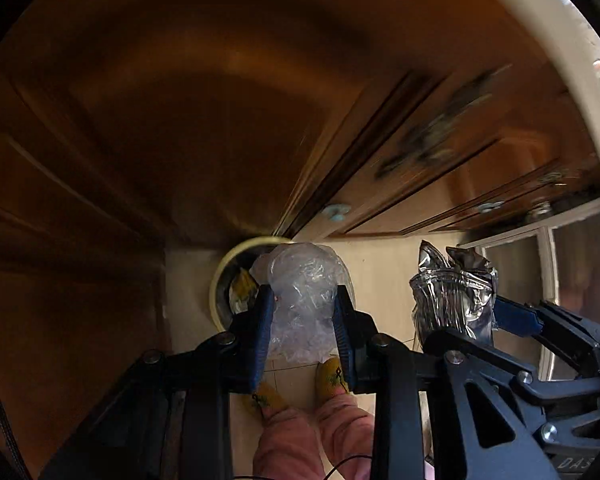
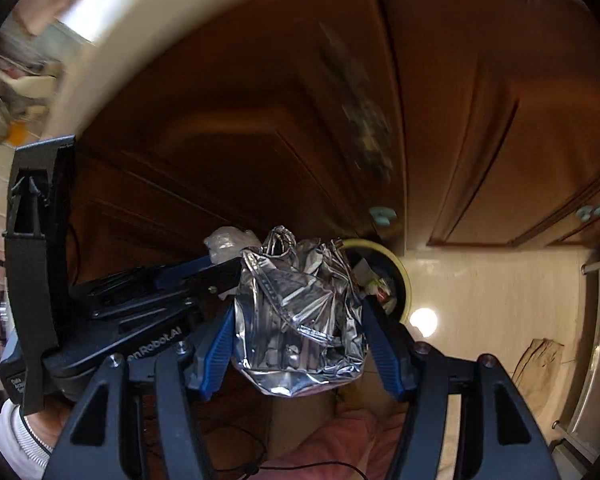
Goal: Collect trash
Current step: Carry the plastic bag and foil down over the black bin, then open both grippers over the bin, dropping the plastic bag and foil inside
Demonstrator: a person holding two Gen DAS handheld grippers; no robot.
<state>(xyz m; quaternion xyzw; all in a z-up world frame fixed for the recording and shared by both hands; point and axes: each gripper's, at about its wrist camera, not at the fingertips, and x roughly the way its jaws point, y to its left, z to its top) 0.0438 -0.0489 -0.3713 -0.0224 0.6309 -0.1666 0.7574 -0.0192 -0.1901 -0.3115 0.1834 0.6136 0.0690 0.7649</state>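
Note:
A crumpled clear plastic wad [image 1: 304, 300] sits between the blue pads of my left gripper [image 1: 302, 312], which is shut on it. Just beyond it, on the floor, is a round trash bin [image 1: 236, 268] with a pale rim and wrappers inside. My right gripper [image 2: 298, 320] is shut on a crumpled silver foil bag [image 2: 300, 312]. That foil bag [image 1: 452, 300] also shows at the right of the left wrist view. In the right wrist view the bin [image 2: 396, 280] lies just behind the foil, with the clear plastic wad [image 2: 230, 244] and left gripper [image 2: 204, 272] to the left.
Brown wooden cabinet doors [image 1: 180, 140] with pale blue knobs [image 1: 336, 211] rise behind the bin. The floor [image 2: 500, 292] is pale tile. A steel appliance [image 2: 596, 340] stands at the right with a cloth [image 2: 540, 364] by it. The person's feet in yellow socks [image 1: 332, 376] stand below.

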